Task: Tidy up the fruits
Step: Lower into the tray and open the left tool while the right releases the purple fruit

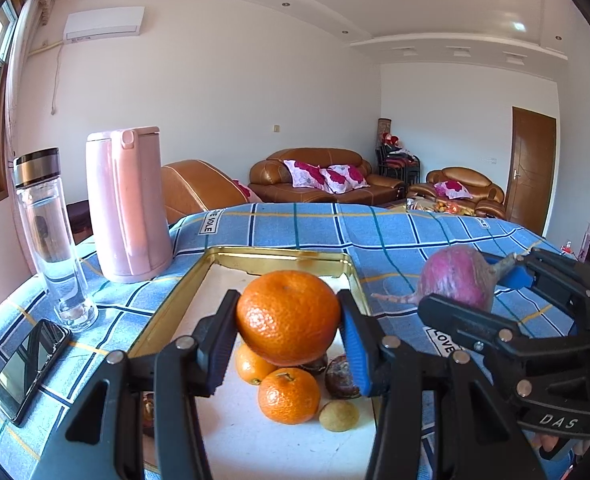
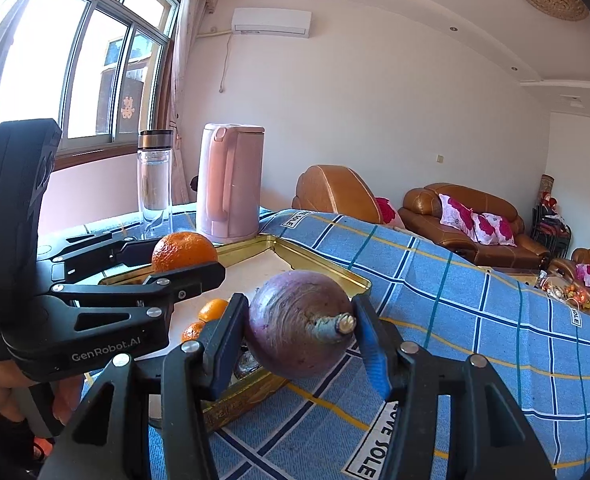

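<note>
Left gripper (image 1: 289, 320): clamped on a large orange (image 1: 288, 317), one pad on each flank, so the fruit hangs clear above the tray (image 1: 279, 254) and not on it.
Right gripper (image 2: 299, 334): closed on a purple root vegetable (image 2: 301, 324), a turnip or beet by the look of it, gripped across its belly with the cut stalk end facing the camera.
Where the large orange is: over the near half of the tray, directly above the fruit lying there.
Where the vegetable is: just off the tray's right rim, above the blue checked cloth (image 2: 475, 300) on the desk, carried and not resting.
Tray contents: two small oranges (image 1: 289, 396), two dark brown wrinkled fruits (image 1: 339, 376) and a small yellowish round fruit (image 1: 339, 416), clustered at the near end; the far end is bare.
Why held so: judging by the task, the tray is the collecting place, and each gripper carries one item high enough to pass the rim and the pile.
Left of tray: pink kettle (image 1: 129, 204), clear bottle (image 1: 51, 236) and a phone (image 1: 29, 370) lying flat, all close to the tray's left side.
Next move, as a judgement: set the large orange on the bare far part, since lowering it onto the cluster would let it roll.
Risk: round fruit may run on the flat tray once let go.
</note>
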`<action>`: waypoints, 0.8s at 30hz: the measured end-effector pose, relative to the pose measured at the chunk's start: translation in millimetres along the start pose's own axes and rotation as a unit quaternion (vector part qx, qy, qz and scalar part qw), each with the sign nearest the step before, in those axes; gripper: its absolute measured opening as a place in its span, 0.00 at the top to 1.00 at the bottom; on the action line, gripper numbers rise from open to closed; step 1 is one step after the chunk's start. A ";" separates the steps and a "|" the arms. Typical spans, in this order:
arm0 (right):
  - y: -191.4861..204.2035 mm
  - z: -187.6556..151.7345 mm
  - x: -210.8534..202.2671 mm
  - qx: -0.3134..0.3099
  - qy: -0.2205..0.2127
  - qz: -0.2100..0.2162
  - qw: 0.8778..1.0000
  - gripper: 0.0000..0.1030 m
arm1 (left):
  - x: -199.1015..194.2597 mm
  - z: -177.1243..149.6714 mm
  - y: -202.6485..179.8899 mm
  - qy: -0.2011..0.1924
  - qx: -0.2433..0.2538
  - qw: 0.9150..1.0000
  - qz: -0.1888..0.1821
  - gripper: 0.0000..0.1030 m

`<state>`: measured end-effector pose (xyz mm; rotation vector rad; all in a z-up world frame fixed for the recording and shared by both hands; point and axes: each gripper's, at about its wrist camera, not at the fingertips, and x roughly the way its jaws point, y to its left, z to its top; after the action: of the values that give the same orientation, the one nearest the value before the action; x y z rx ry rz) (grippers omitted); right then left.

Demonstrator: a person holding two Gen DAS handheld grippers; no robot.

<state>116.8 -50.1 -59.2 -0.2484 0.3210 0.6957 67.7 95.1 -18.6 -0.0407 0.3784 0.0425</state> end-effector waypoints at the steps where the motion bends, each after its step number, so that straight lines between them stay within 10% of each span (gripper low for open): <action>1: 1.8 0.6 1.4 -0.001 0.001 0.001 1.000 0.47 | 0.4 -0.3 2.8 0.000 -0.002 1.000 0.002 0.51; 24: 46.0 1.9 41.9 -0.012 0.031 0.053 0.998 0.47 | 12.1 -18.9 62.6 0.047 -0.034 0.997 0.053 0.51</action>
<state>117.1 9.2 -78.3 -0.2789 0.3875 0.7975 68.9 157.1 -42.6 -0.0898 0.4723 0.1593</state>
